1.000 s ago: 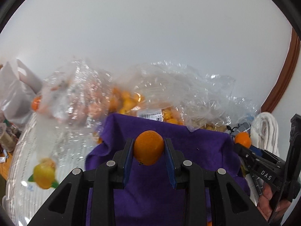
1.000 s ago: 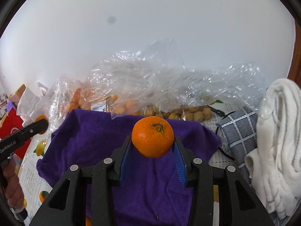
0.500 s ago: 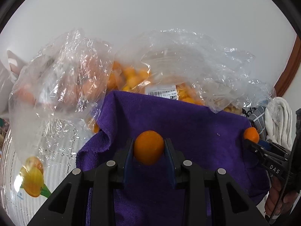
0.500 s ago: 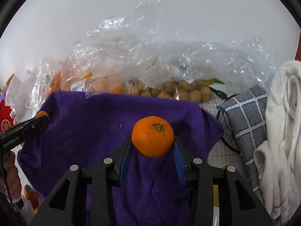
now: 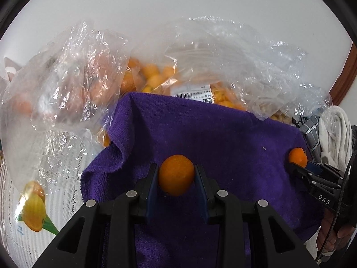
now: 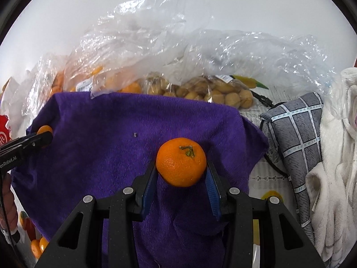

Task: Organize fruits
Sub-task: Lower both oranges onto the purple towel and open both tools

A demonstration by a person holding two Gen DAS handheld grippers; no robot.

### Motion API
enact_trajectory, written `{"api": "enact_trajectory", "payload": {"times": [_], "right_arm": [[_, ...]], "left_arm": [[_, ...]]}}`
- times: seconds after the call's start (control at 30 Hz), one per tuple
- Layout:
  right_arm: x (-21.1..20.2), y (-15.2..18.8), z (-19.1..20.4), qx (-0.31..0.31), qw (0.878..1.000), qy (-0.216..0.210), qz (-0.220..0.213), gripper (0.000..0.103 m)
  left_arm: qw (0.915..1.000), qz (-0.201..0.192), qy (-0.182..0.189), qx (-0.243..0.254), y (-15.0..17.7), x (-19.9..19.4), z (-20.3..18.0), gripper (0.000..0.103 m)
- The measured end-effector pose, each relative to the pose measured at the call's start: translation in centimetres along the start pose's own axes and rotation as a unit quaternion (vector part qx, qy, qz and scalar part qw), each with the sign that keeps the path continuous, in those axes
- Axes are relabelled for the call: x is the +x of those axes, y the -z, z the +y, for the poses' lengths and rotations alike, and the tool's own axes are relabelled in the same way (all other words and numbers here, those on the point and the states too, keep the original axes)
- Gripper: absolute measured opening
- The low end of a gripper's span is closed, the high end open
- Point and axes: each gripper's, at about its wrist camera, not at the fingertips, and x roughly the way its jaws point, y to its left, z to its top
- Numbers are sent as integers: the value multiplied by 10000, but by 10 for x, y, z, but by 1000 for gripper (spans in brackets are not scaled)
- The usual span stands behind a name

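Down we've come: left claw (image 5: 176, 176) gripping its small orange (image 5: 176, 174), right claw (image 6: 181, 167) clamping its mandarin (image 6: 181, 162) (stem up), both nearing the purple towel (image 5: 212, 138), ready for setting down.

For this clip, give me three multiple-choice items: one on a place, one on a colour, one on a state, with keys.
1. Where does the clear plastic bag of small tan fruits lie?
A. beyond the far edge of the cloth
B. in a tool
C. on the white towel

2. What colour is the cloth spread below both tools?
A. green
B. purple
C. red

3. What is the state of the right tool?
A. open and empty
B. shut on a mandarin
C. shut on the cloth

Key: 1 A, the bag sits past the purple terry cloth. 2 B, the cloth is purple in both views. 3 B, the stemmed orange mandarin sits pinched between the blue pads; the left tool likewise grips the smaller stemless orange citrus.
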Motion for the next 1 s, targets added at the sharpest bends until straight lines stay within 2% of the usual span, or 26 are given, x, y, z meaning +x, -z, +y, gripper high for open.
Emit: {"api": "enact_trajectory", "payload": {"times": [0.43, 0.47, 0.53, 0.6, 0.7, 0.8, 1.0], "right_arm": [[5, 1, 4, -146, 9998, 100, 25, 44], [5, 1, 4, -166, 9998, 97, 23, 45], [3, 1, 7, -201, 9997, 115, -17, 56], [-1, -1, 9, -246, 9996, 113, -94, 62], [-9, -4, 12, -329, 9991, 82, -237, 71], [-18, -6, 16, -364, 9987, 34, -353, 76], [-45, -6, 24, -399, 9975, 264, -519, 78]], "left_arm": [[9999, 76, -47, 130, 4, 10, -13, 30], [9998, 83, -63, 143, 3, 11, -14, 31], [9997, 84, -129, 176, 3, 10, -14, 31], [9995, 82, -199, 225, 2, 10, -18, 31], [9996, 47, -148, 223, -2, 3, -21, 37], [9997, -119, -59, 206, -4, -6, -22, 57], [9990, -391, -129, 190, -11, -32, -21, 58]]}}
